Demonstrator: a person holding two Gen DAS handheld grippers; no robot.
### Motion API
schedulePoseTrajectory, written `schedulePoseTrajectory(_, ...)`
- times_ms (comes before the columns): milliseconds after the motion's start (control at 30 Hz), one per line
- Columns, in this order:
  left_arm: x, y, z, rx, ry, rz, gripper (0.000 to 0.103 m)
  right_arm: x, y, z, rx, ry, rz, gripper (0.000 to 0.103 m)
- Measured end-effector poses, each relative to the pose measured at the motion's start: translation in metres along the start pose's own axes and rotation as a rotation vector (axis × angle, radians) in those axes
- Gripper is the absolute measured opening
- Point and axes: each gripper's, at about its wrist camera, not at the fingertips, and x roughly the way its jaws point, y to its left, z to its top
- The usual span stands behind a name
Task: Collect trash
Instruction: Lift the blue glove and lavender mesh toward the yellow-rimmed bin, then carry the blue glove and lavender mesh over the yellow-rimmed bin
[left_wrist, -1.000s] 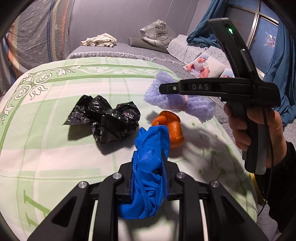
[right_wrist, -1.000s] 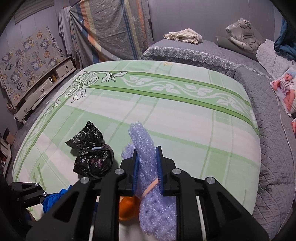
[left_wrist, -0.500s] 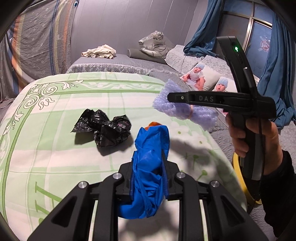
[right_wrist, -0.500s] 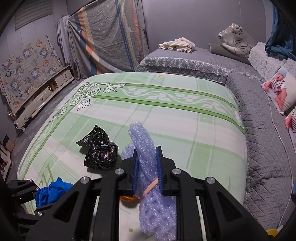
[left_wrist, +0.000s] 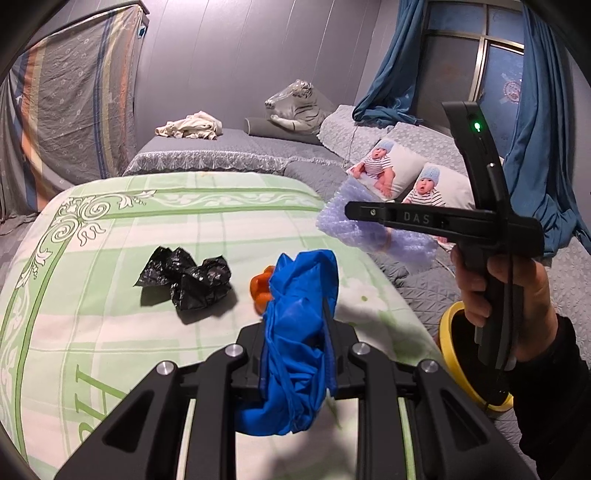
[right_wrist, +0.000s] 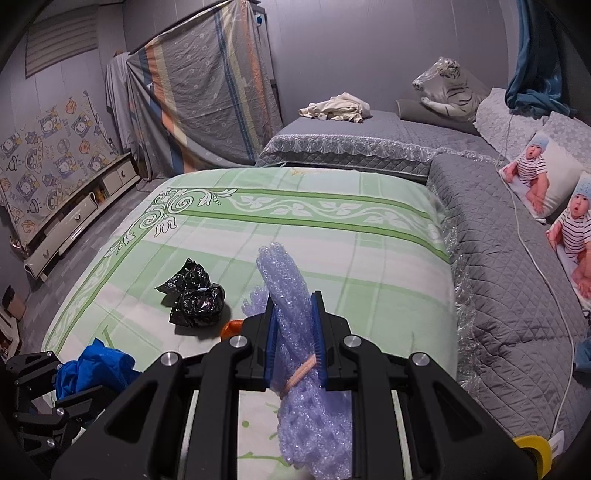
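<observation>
Now both loads have come up off the bed (right_wrist: 388, 258): my left tongs (left_wrist: 295, 347) pinch the blue bag (left_wrist: 295, 332), my right tongs (right_wrist: 293, 343) pinch the bubble wrap (right_wrist: 291, 317). Black bag (left_wrist: 192, 280) and orange scrap (left_wrist: 260, 290) remain on the bed; the yellow-rimmed bin (left_wrist: 452, 354) looks next.

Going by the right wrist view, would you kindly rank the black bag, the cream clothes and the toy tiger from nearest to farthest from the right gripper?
1. Black bag, on the green bedspread, just left of the right gripper.
2. Cream clothes, on the far grey bed.
3. Toy tiger, far right, against the wall.
</observation>
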Motion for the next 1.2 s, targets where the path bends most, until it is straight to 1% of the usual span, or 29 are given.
schedulePoseTrajectory(233, -0.011, -0.022, 0.008, 0.03, -0.032, -0.021, 0.02, -0.033, -0.022, -0.007, 0.039, -0.045, -0.025, 0.016)
schedulePoseTrajectory(533, -0.017, -0.061, 0.019, 0.079, -0.055, -0.068, 0.021, -0.079, -0.054, -0.017, 0.079, -0.108, -0.072, 0.016)
schedulePoseTrajectory(733, -0.019, -0.092, 0.028, 0.134, -0.077, -0.098, 0.021, -0.109, -0.076, -0.026, 0.106, -0.158, -0.116, 0.016)
schedulePoseTrajectory(867, -0.019, -0.111, 0.032, 0.161, -0.092, -0.121, 0.021, -0.124, -0.093, -0.032, 0.134, -0.173, -0.137, 0.016)
schedulePoseTrajectory(1200, -0.014, -0.154, 0.044, 0.222, -0.106, -0.181, 0.021, -0.165, -0.134, -0.056, 0.197, -0.22, -0.221, 0.016)
